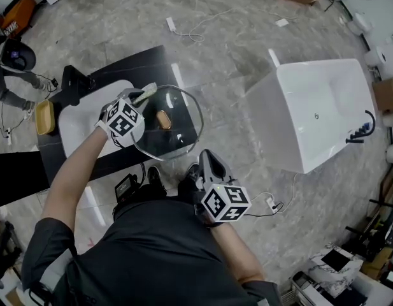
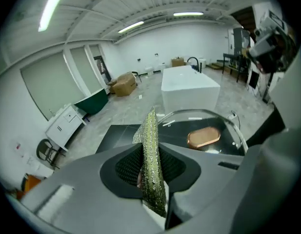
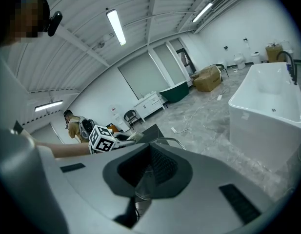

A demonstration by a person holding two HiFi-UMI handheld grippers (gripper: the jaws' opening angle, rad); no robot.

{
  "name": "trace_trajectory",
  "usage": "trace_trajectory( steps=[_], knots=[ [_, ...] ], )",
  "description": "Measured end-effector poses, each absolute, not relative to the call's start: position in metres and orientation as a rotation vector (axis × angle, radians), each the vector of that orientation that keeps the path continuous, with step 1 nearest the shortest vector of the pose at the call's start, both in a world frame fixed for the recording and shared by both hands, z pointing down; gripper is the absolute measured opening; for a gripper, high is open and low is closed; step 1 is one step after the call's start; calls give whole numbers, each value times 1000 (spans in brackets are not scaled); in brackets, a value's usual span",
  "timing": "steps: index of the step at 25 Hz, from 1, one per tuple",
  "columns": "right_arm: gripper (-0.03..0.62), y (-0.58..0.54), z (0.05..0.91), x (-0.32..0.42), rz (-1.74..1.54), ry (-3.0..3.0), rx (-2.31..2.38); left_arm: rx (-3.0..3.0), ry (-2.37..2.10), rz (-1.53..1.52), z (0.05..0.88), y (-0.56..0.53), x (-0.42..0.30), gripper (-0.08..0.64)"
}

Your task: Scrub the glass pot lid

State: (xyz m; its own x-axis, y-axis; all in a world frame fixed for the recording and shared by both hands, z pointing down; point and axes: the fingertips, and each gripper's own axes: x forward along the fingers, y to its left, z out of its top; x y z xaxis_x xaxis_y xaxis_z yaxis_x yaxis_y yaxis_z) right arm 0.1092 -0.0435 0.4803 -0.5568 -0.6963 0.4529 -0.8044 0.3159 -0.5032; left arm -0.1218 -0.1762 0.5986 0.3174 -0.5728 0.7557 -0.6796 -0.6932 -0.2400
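Left gripper fingers are clamped on a scouring pad: thin, green-gold, glittery mesh weave, standing edge-on between the jaws with the tip poking past them. Right gripper jaws are pressed together on the near rim of the glass pot lid. The lid is round clear glass with a thin metal band and an oval copper-coloured knob. It sits over the right end of the glossy black counter, just beside the white rounded basin. The pad tip is at the lid's far-left rim. Can't tell if they touch.
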Motion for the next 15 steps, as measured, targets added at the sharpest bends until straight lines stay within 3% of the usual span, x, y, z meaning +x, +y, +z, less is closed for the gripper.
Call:
trace_trajectory(
  steps=[7,15],
  knots=[
    [7,-35,493,117,1108,-2356,1460,2595,-952,1530,652,-166,-123,75],
    [7,-32,493,141,1156,-2329,1545,2662,-898,1513,670,-137,-118,75]
  ],
)
